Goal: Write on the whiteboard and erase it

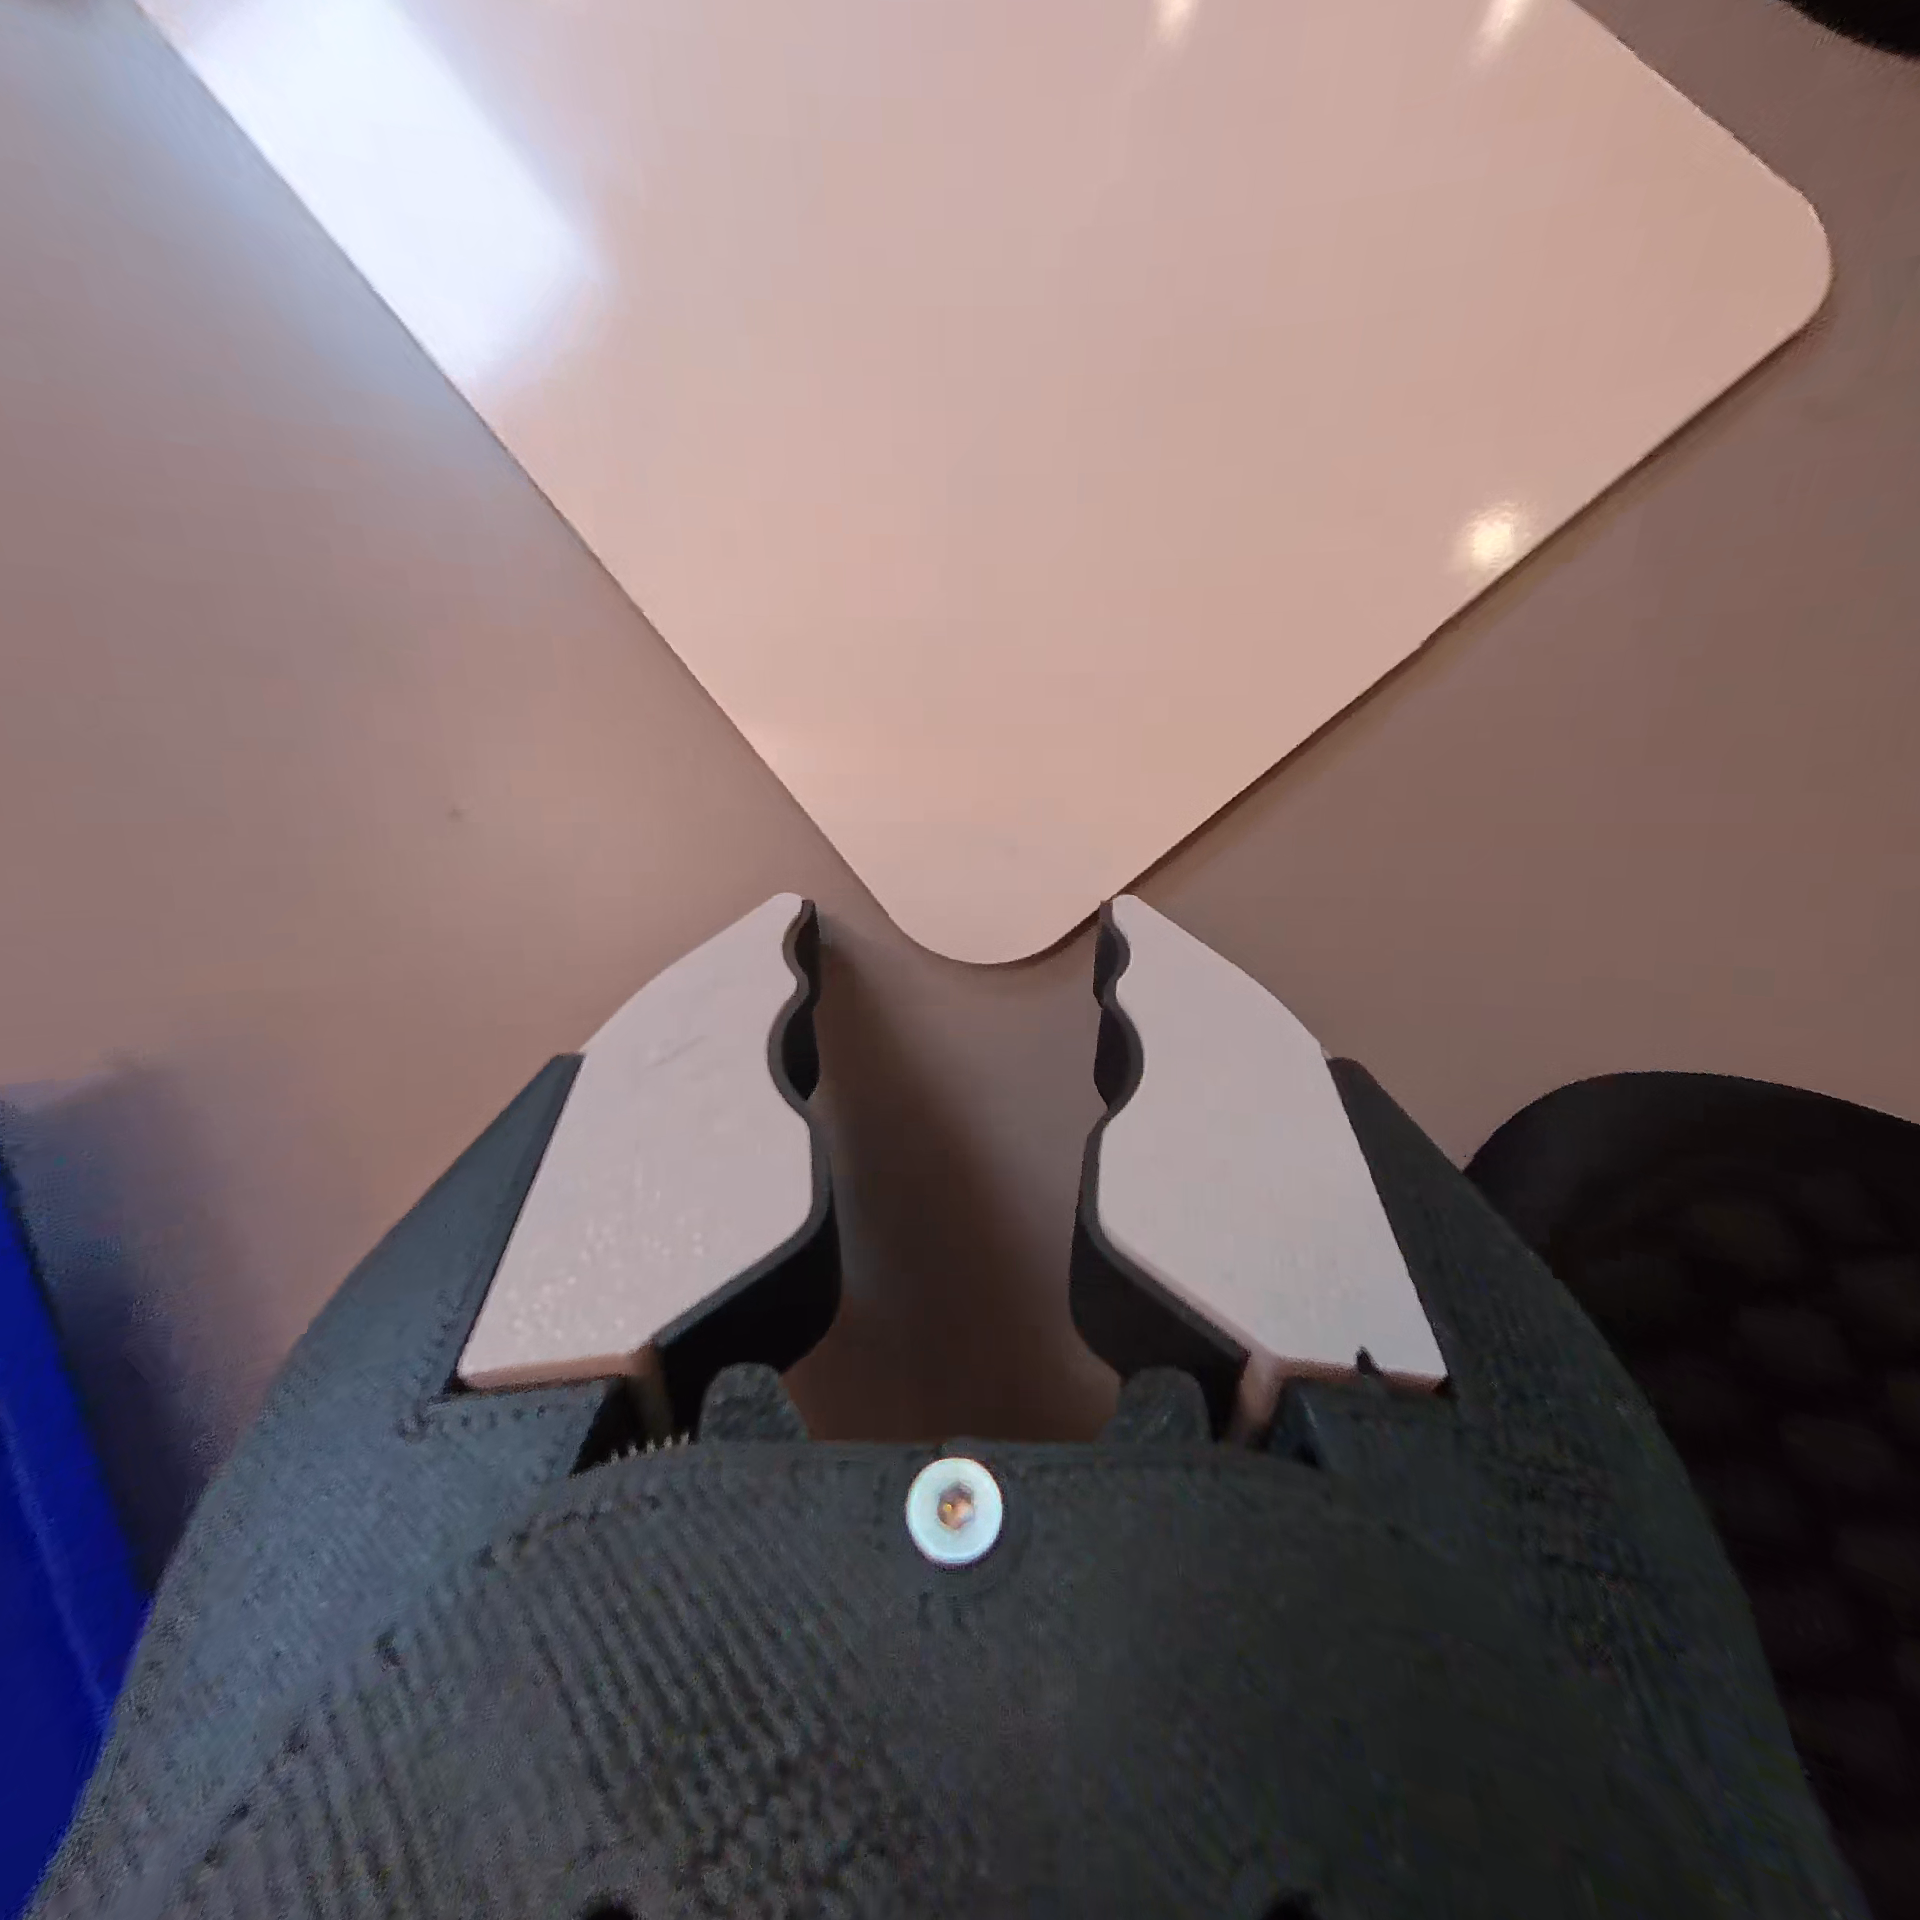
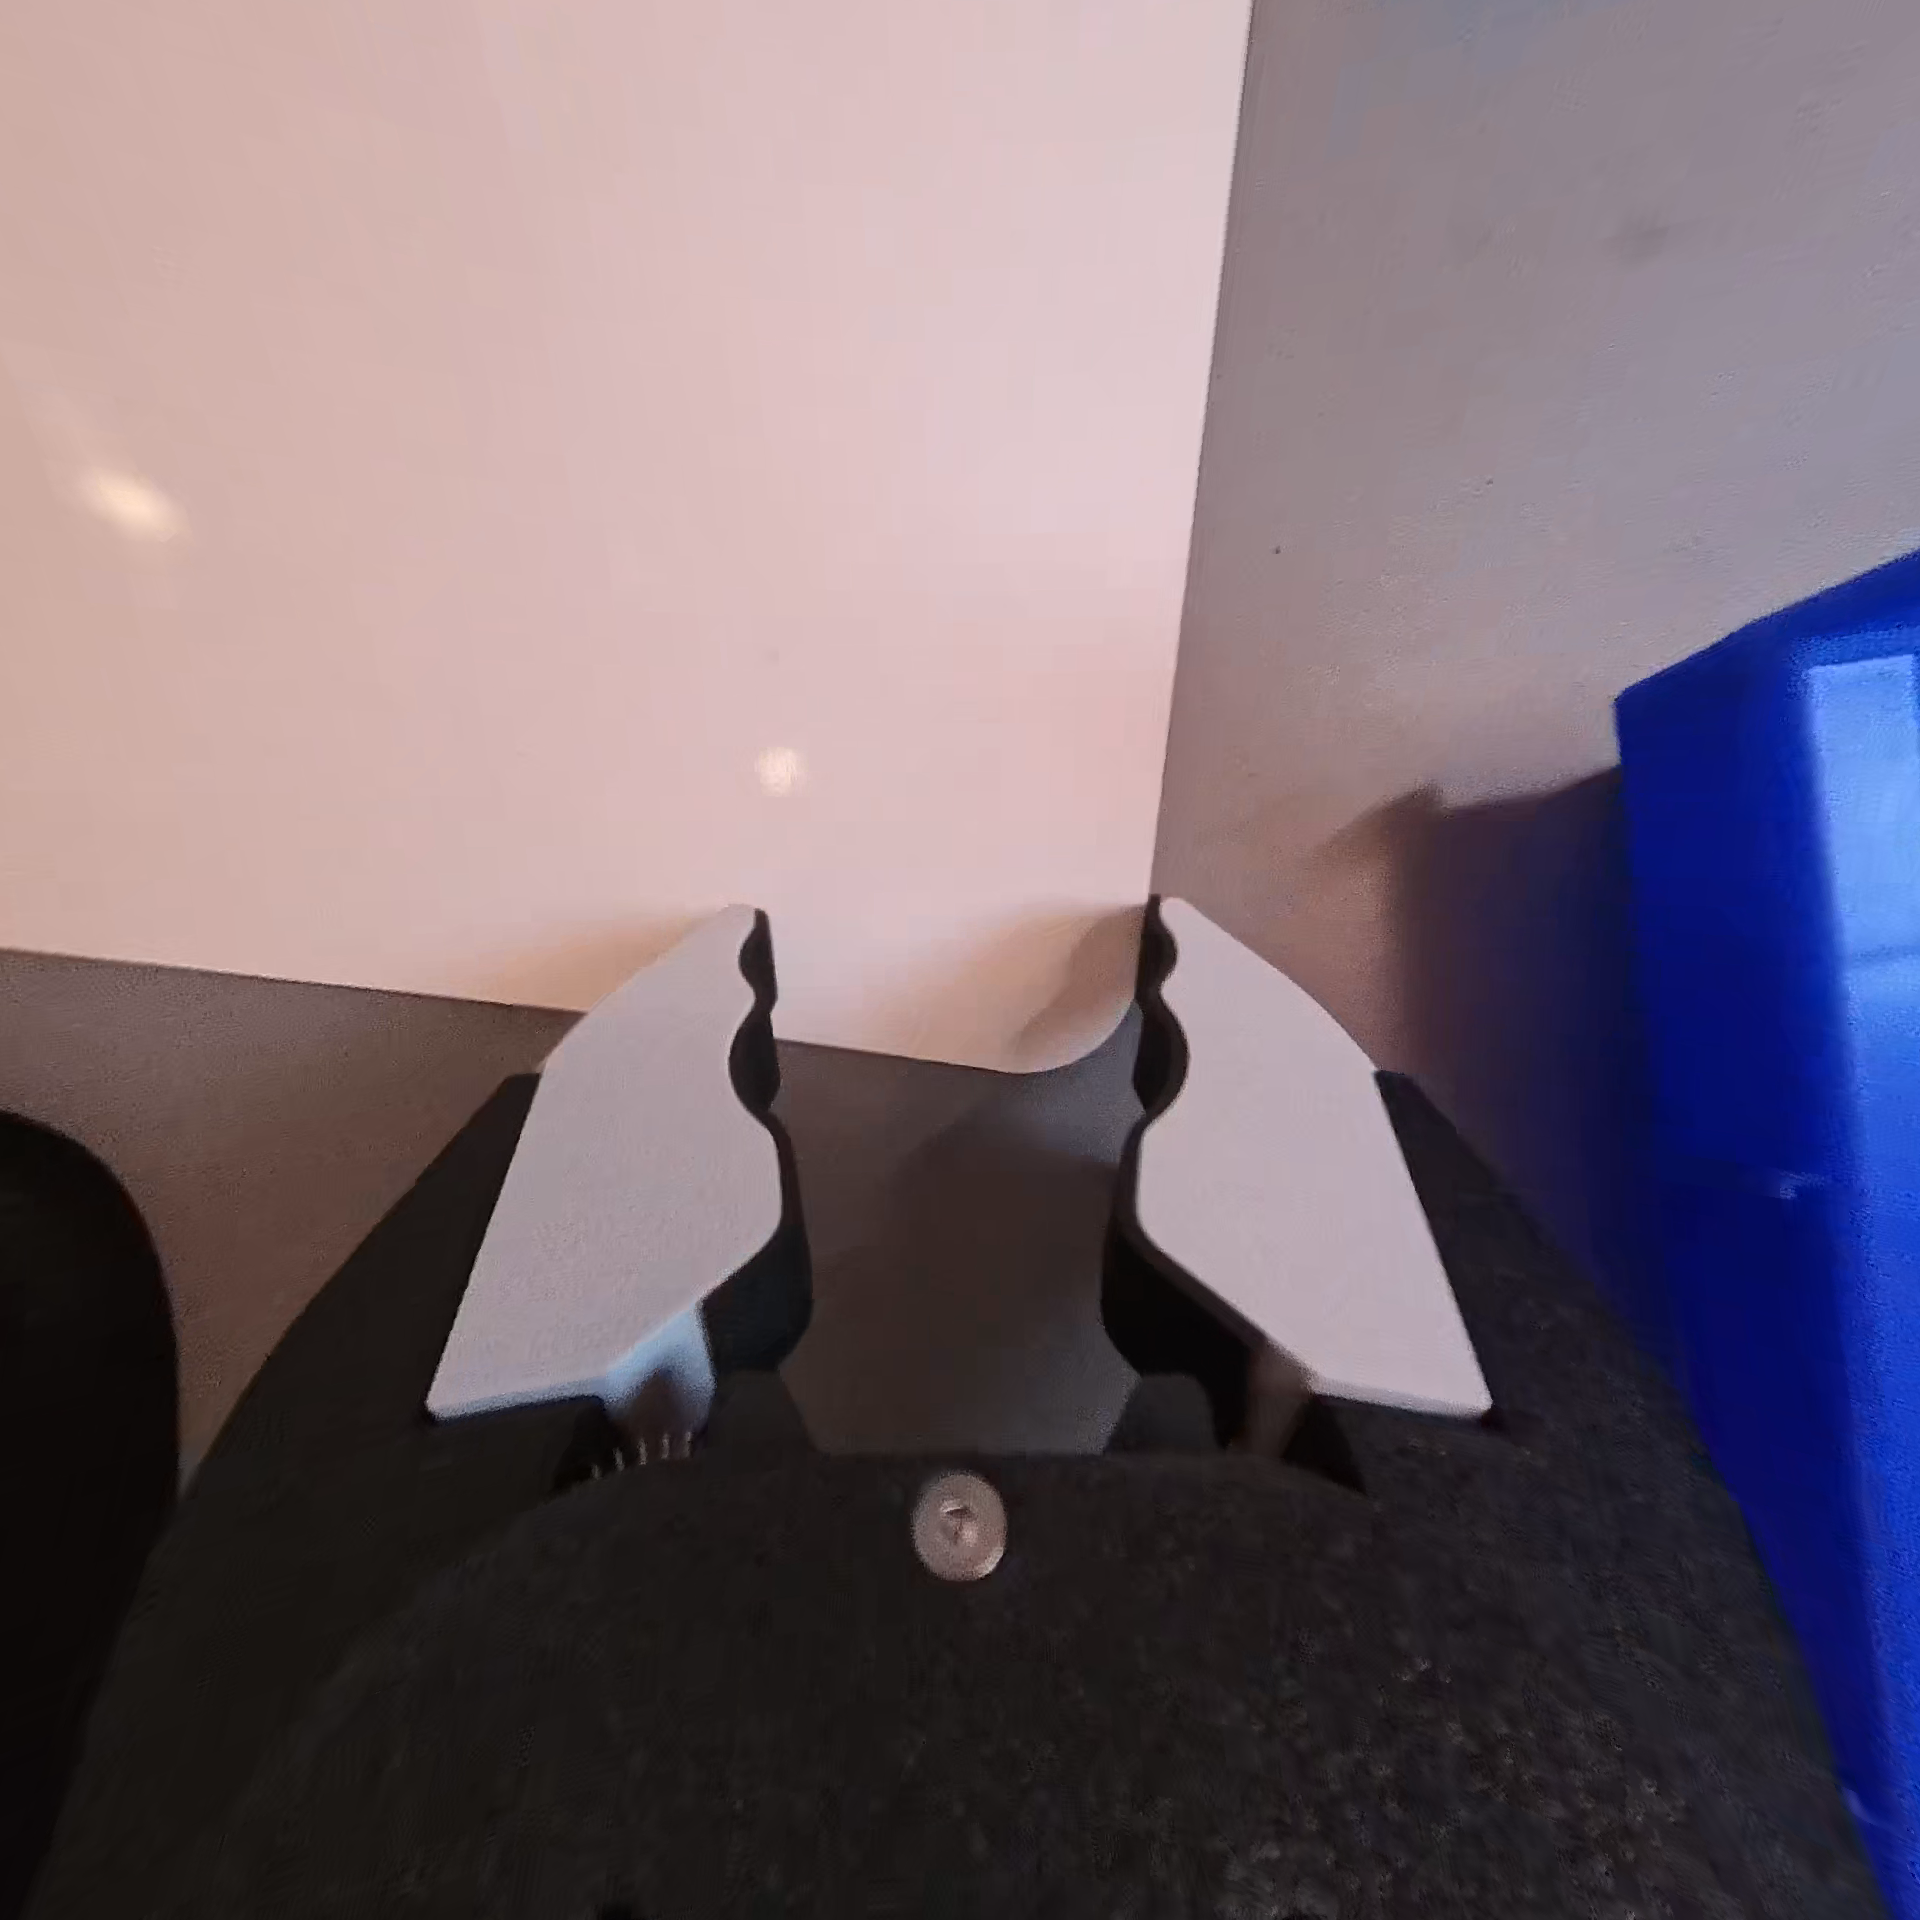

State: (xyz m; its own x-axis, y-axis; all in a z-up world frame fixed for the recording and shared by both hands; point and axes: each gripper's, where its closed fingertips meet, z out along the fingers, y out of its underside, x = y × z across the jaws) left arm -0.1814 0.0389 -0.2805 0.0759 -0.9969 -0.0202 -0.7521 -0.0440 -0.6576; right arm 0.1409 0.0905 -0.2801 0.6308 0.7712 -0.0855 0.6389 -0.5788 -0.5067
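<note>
A bright blue plastic bin (image 2: 1777, 1039) stands on the grey-brown tabletop (image 2: 1507, 416); a black mesh object (image 1: 1714, 1351) sits near the bin.

table (image 1: 260, 623): matte, grey-brown, a few small dark specks on its surface. whiteboard (image 1: 987, 416): lies flat on the table, glossy, blank, rounded corners, light spots reflected in it; set cornerwise in the left wrist view, squarer in the right wrist view (image 2: 623, 468). blue bin (image 2: 1787, 1039): stands on the table just beside the whiteboard's right edge, not touching it; a blurred blue edge also shows at lower left of the left wrist view (image 1: 52, 1455).
</note>
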